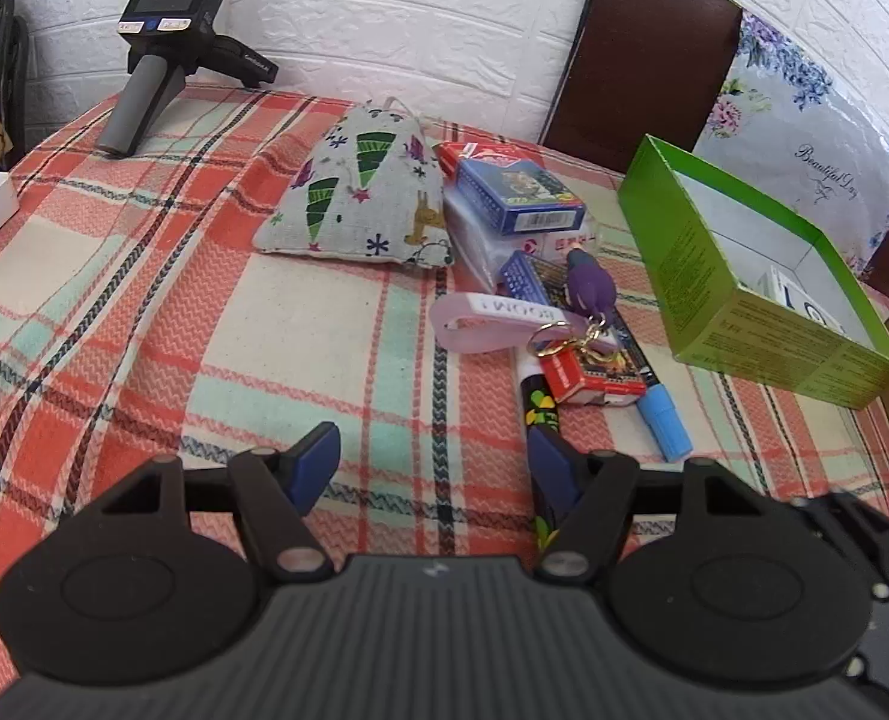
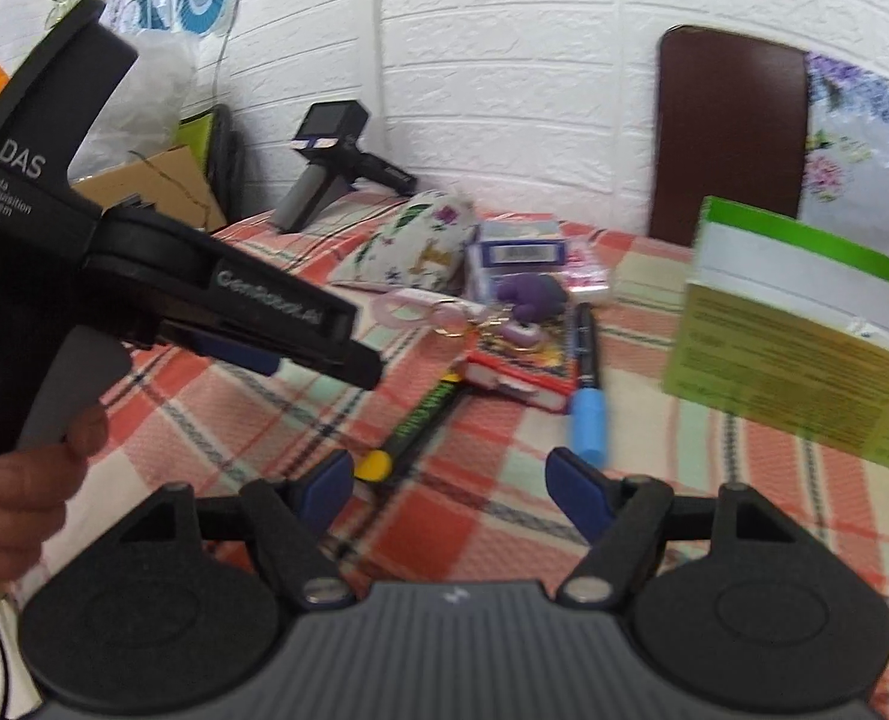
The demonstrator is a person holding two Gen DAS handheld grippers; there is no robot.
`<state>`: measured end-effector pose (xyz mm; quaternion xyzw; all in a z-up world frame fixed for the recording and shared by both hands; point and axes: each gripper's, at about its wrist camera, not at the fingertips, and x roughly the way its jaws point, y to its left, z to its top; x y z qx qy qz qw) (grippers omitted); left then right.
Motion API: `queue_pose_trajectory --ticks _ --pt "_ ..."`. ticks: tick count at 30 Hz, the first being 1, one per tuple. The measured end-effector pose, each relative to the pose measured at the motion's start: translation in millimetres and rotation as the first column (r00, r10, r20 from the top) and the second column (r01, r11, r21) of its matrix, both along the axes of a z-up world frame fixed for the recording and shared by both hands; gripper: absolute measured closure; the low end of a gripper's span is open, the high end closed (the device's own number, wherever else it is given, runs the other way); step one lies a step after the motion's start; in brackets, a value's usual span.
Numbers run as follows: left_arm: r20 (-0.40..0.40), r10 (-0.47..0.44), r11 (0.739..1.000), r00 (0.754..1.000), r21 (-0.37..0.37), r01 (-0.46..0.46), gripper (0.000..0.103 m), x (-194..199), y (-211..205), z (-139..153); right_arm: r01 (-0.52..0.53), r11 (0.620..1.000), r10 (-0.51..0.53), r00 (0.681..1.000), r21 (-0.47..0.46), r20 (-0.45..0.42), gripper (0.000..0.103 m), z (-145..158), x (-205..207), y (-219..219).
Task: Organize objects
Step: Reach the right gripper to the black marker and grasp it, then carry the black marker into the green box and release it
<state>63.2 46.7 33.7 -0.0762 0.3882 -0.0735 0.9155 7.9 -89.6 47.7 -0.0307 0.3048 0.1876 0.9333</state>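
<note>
Both tongs hang above the checked tabletop [image 1: 114, 276] with nothing in them: left tongs [image 1: 438, 468] spread wide, right tongs [image 2: 450, 489] the same, fingers well apart. Loose items sit heaped mid-table: fabric pouch [image 1: 366, 192], blue card box [image 1: 516, 195] stacked on a clear packet, purple keychain figure [image 1: 591, 285] on a pink strap, red card box [image 1: 591, 375], blue-capped marker [image 1: 663, 426], black pen [image 2: 420, 420]. Open green box [image 1: 744, 312] stands just beside the heap, likely the destination (one white item already inside). Wide opening suits a first pick; the pen and marker lie nearest the left tongs. A spare gripper [image 1: 162, 54] is parked at the far edge, out of the way.
</note>
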Motion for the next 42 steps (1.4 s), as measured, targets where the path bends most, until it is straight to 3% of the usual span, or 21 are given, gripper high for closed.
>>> queue_pose_trajectory --ticks 4,8,11,14,16,18,21,25,31,36,42 --pt "-0.009 -0.005 1.0 1.0 -0.009 0.005 0.033 3.1 2.3 -0.7 -0.022 1.0 0.023 0.998 0.014 -0.063 0.043 -11.4 23.4 12.5" --pt "-0.032 -0.033 0.998 0.999 -0.049 0.031 0.033 5.9 3.4 -2.7 -0.024 0.999 0.027 0.996 0.033 -0.085 0.075 -19.2 33.1 12.7" --pt "-0.069 -0.072 0.993 0.995 -0.097 0.066 0.033 9.9 -1.5 -8.5 -0.033 0.997 0.041 0.993 0.073 -0.112 0.084 -17.2 30.2 6.6" --pt "-0.092 -0.086 0.987 0.992 -0.142 0.073 0.035 11.2 -5.0 -14.7 -0.039 0.988 0.063 0.986 0.152 -0.152 0.084 -15.7 25.7 -0.2" --pt "-0.097 -0.103 0.987 0.99 -0.131 0.09 0.067 10.9 -8.6 -14.3 -0.05 0.982 0.08 0.984 0.183 -0.16 0.084 -14.9 21.1 -2.4" --pt "-0.111 -0.093 0.988 0.989 -0.136 0.078 0.072 11.4 -8.0 -14.8 -0.048 0.98 0.079 0.985 0.194 -0.153 0.085 -12.6 16.6 -3.5" --pt "-0.1 -0.089 0.983 0.991 -0.168 0.072 0.072 8.8 -6.2 -8.2 -0.043 0.976 0.073 0.988 0.216 -0.134 0.084 -7.4 13.1 -7.7" --pt "-0.055 -0.094 0.985 0.994 -0.152 0.085 0.074 1.9 -14.9 13.2 -0.048 0.973 0.067 0.995 0.224 -0.076 0.084 3.1 4.9 -14.2" --pt "0.08 -0.143 0.981 0.986 -0.121 0.152 0.074 -3.1 -43.5 53.4 -0.014 0.959 0.006 0.999 0.283 0.032 0.084 25.7 -4.6 -39.4" --pt "0.122 -0.234 0.967 0.964 -0.068 0.244 0.074 20.9 -87.2 66.2 0.063 0.963 -0.101 0.986 0.263 0.133 0.084 39.8 -1.1 -66.6" --pt "0.128 -0.31 0.946 0.942 -0.057 0.319 0.074 60.6 -136.8 66.6 0.176 0.947 -0.218 0.966 0.267 0.137 0.085 38.1 24.7 -108.2"
